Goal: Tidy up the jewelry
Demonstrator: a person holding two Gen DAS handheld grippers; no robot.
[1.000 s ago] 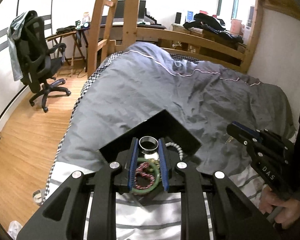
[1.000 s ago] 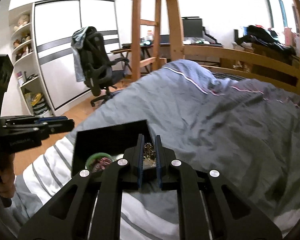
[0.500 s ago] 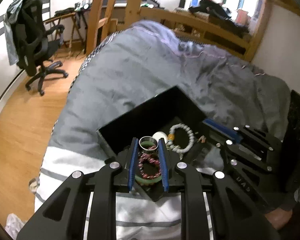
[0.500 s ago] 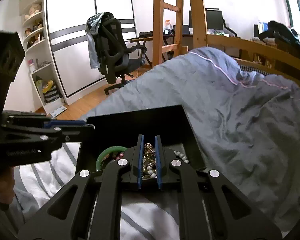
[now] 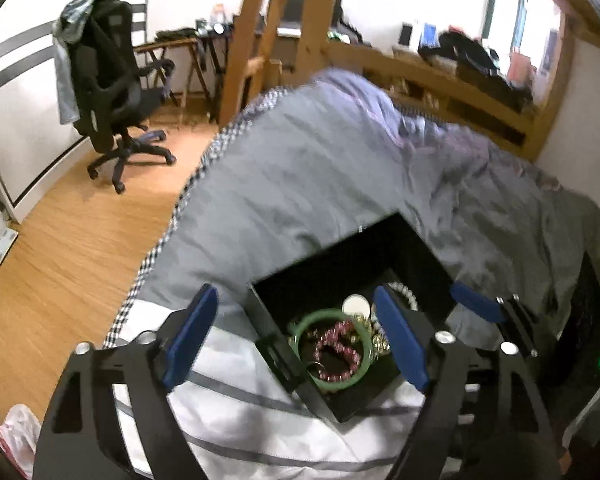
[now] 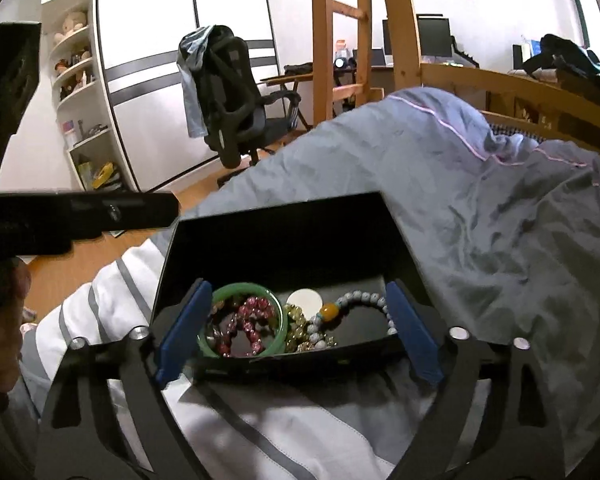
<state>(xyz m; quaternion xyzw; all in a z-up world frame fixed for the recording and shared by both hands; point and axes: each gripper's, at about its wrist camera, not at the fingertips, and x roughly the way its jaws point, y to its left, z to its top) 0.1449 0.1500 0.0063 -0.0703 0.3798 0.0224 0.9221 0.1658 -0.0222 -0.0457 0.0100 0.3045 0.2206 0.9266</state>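
Bedroom with a wooden loft bed frame [image 6: 400, 40], an office chair [image 6: 232, 96] on the wood floor, and a bed covered by a grey quilt [image 5: 340, 168] over a white striped sheet [image 6: 300, 432]. On the sheet, at the quilt's edge, sits an open black box [image 6: 284, 240] holding the jewelry. Inside the box, a green bangle [image 6: 278, 312] lies at its left side with a red bead bracelet [image 6: 248, 320] within the ring; just right of the bangle are a white disc [image 6: 305, 299], gold chains [image 6: 300, 334] and a pale bead bracelet [image 6: 364, 300] with one amber bead. Left claw [image 5: 296, 338]: fingers wide apart, empty, spanning the box's near corner. Right claw [image 6: 298, 334]: fingers wide apart, empty, straddling the box's front.
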